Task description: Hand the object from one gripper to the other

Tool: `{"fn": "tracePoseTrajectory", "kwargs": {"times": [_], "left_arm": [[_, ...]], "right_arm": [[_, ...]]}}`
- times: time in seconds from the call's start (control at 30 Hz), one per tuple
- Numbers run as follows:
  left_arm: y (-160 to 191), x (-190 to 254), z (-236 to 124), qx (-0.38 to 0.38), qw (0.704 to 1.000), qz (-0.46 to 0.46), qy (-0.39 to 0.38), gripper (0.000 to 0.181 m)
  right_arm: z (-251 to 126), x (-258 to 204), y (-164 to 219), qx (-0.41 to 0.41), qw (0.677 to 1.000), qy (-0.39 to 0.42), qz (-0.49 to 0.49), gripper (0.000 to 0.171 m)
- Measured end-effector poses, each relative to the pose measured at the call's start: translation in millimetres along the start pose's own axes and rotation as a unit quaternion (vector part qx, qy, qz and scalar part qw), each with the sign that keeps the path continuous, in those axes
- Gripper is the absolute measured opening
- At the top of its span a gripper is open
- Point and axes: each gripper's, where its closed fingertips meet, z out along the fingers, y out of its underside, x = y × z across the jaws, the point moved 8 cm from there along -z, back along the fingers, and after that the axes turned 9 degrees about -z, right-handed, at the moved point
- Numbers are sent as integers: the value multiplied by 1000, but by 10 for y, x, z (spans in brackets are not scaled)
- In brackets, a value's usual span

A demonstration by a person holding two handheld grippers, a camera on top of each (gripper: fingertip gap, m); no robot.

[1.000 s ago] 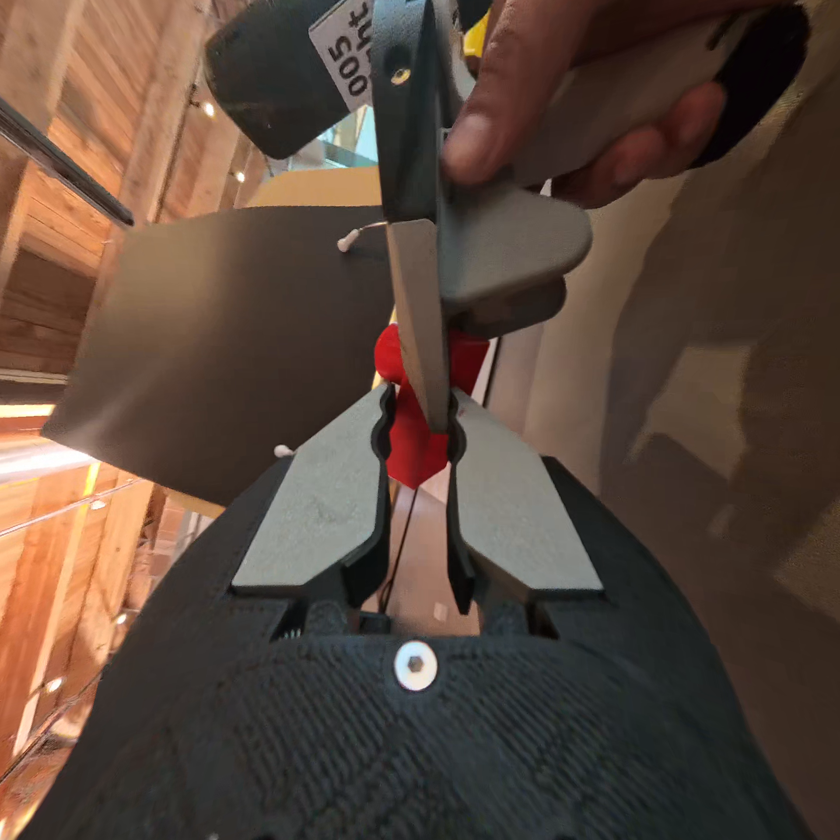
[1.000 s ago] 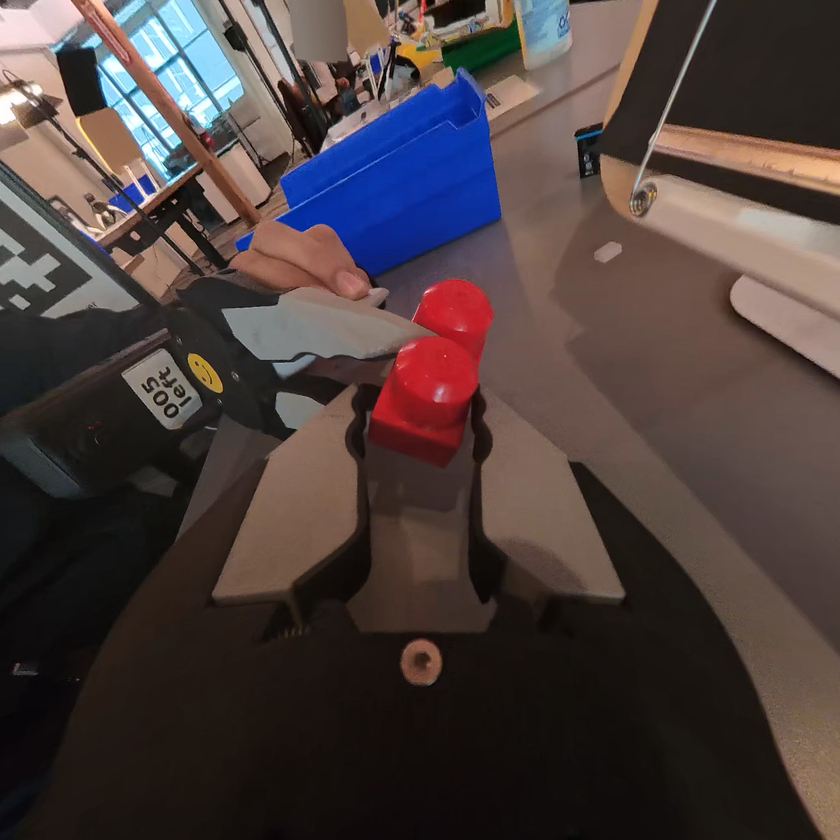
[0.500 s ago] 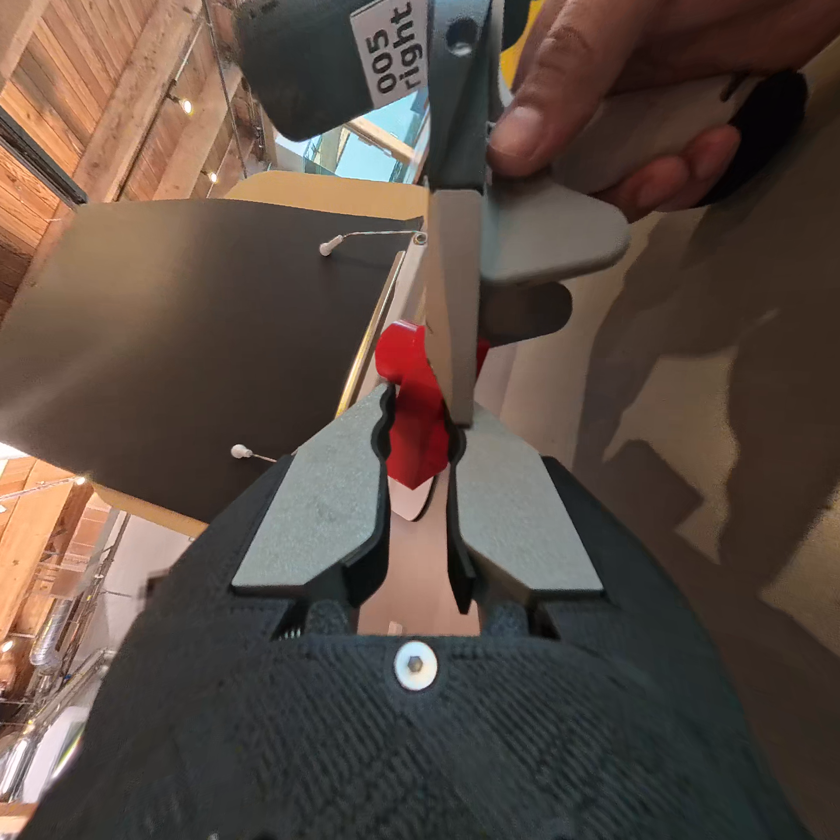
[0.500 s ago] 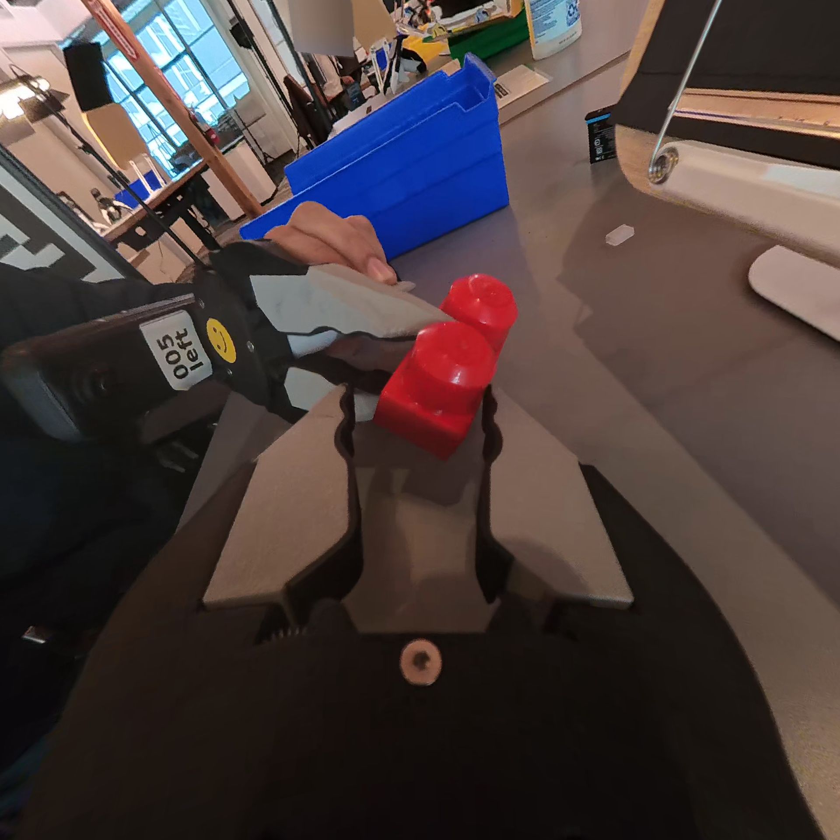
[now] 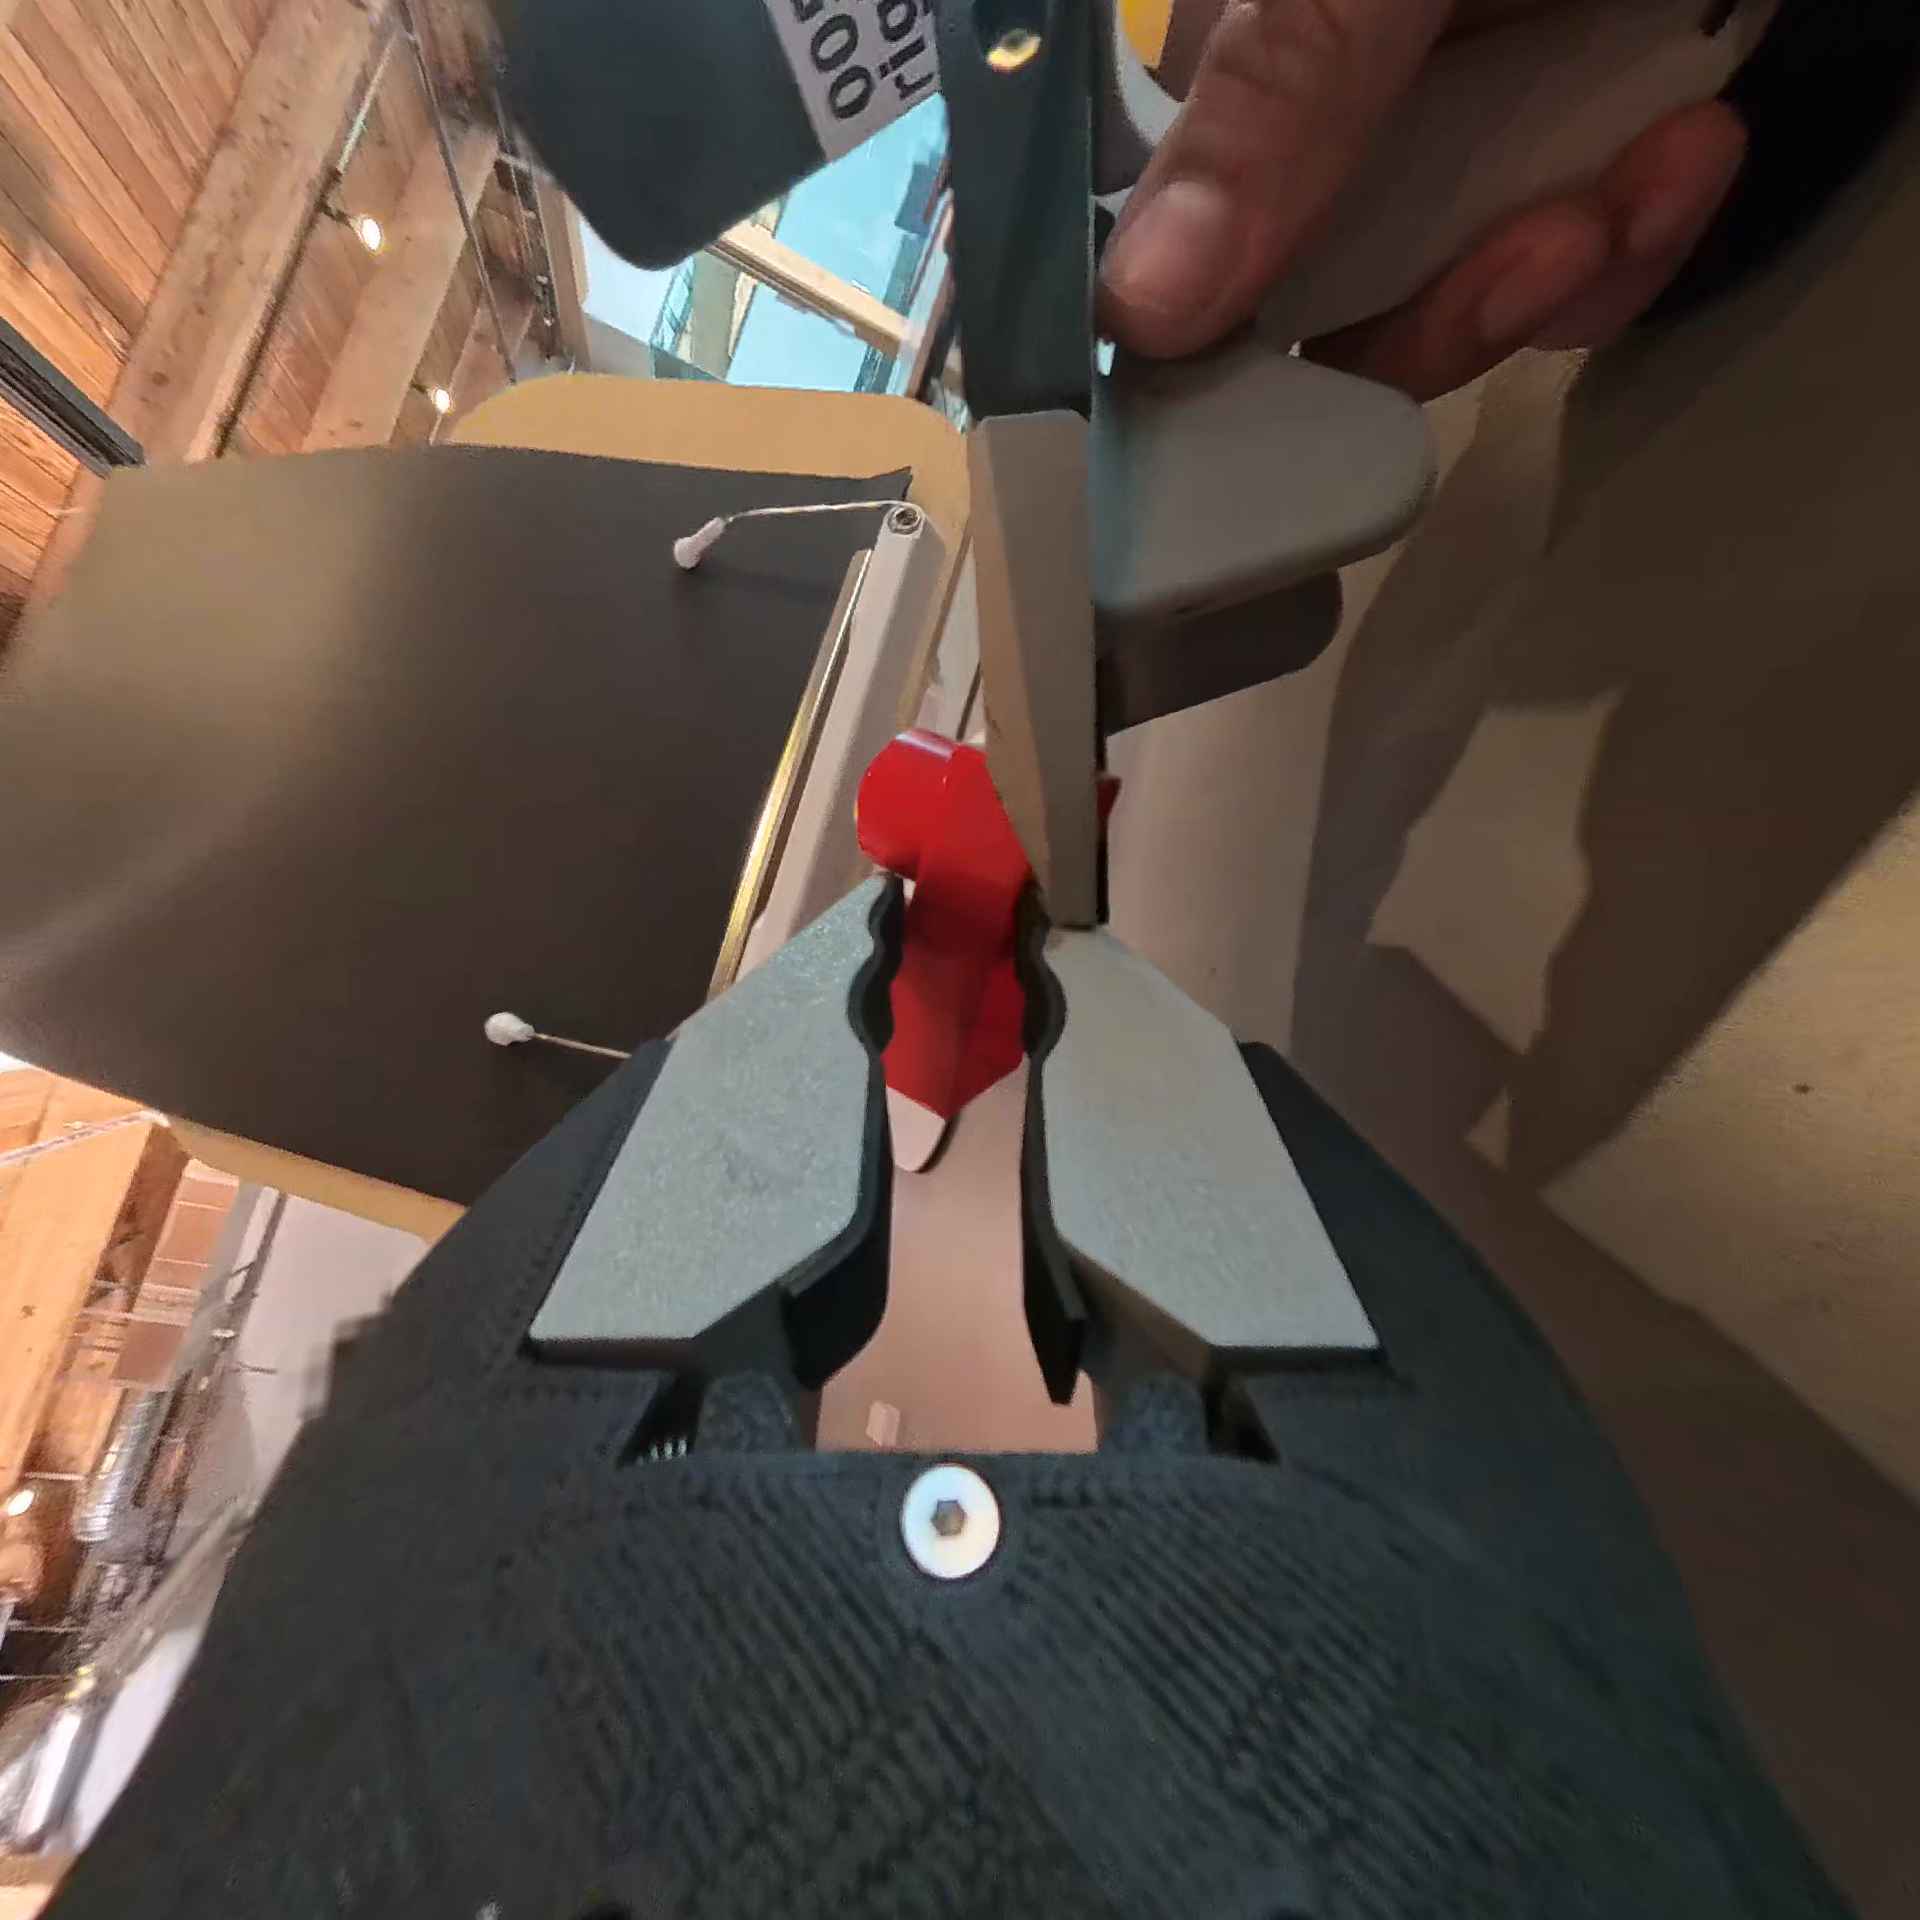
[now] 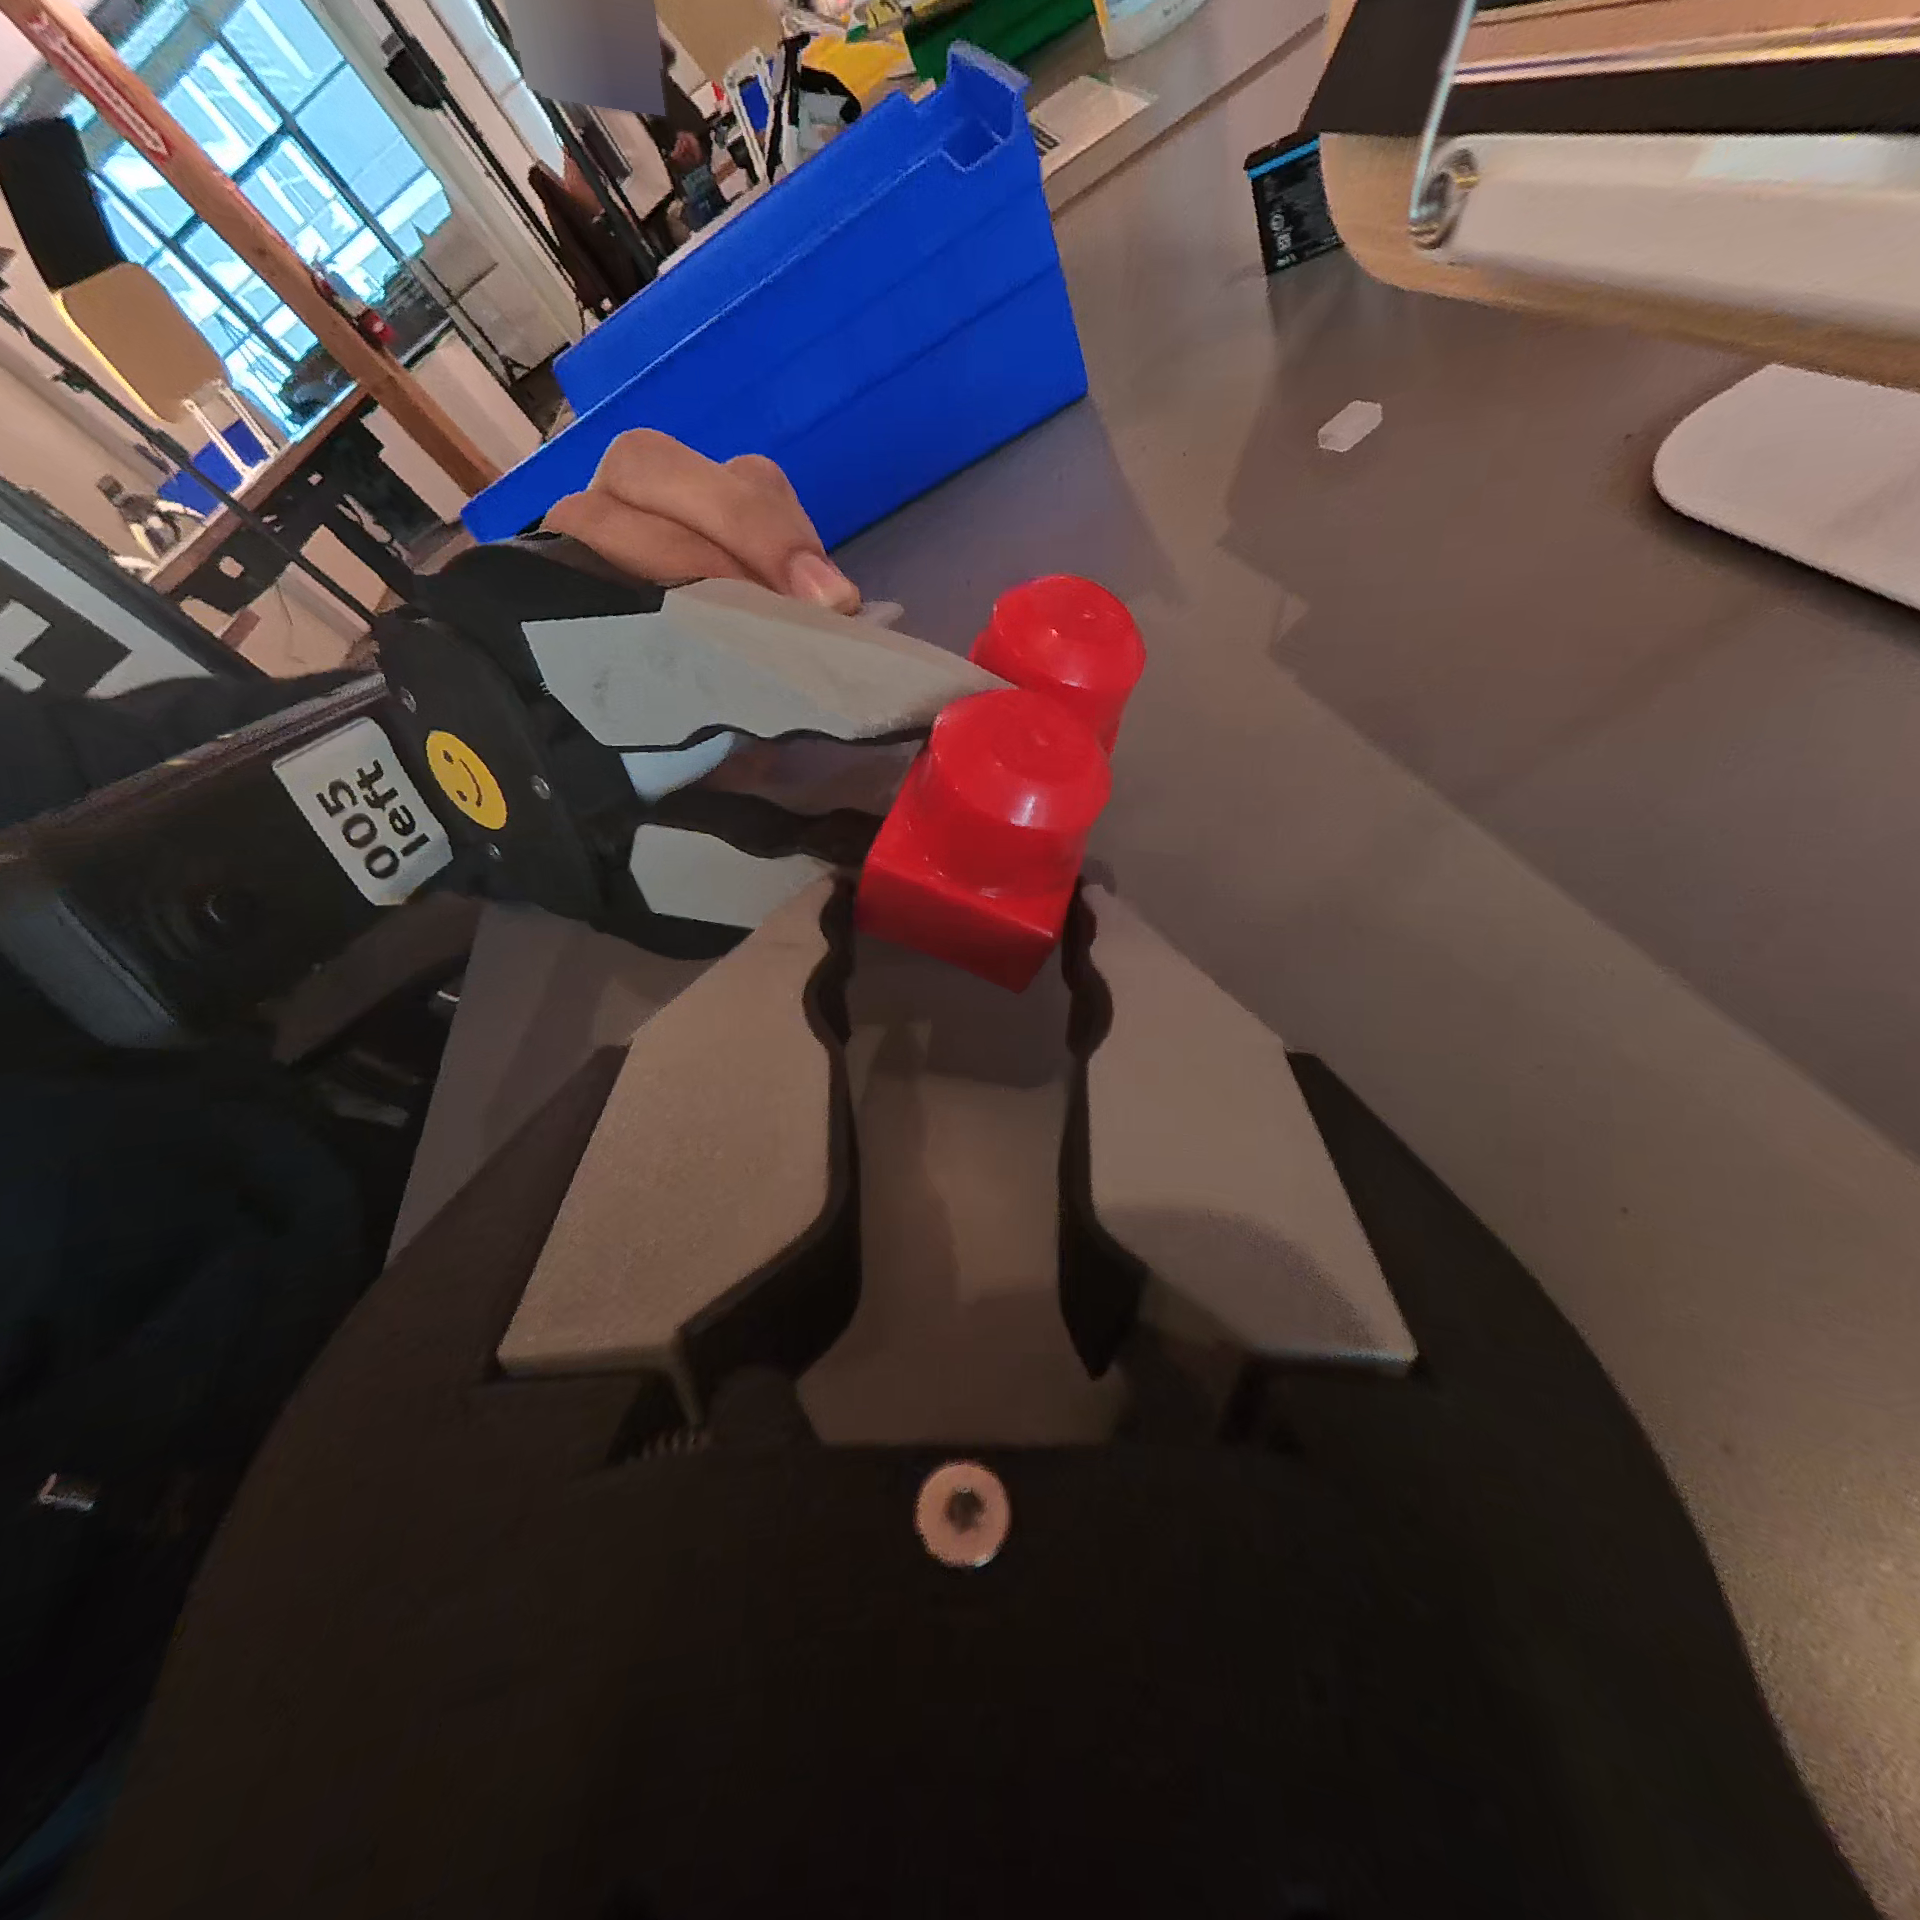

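From my right wrist view, the red two-stud plastic brick (image 6: 987, 831) hangs above the grey tabletop (image 6: 1455, 831). Behind the brick stands the blue plastic bin (image 6: 831, 343); right of the brick lies a small clear block (image 6: 1349, 424).

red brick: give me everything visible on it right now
The red brick is a glossy plastic toy block: a square-edged base with two round studs in a row, studs facing up in the right wrist view. It is held off the grey table. The left gripper is shut on its base from the side. The right gripper has its fingertips at the near end, one finger each side; whether they press cannot be told.
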Motion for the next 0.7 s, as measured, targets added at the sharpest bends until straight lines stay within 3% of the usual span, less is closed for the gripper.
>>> {"fn": "tracePoseTrajectory", "kwargs": {"times": [0.27,0.47,0.7], "left_arm": [[49,-79,-7,8,999,-33,-14,19],[127,-121,-69,2,988,-141,55,26],[138,-173,-74,-7,975,-205,80,33]], "right_arm": [[29,20,-96,11,1000,11,-2,35],[-40,109,-114,31,999,35,5,31],[-145,160,-116,45,996,76,-2,31]]}}
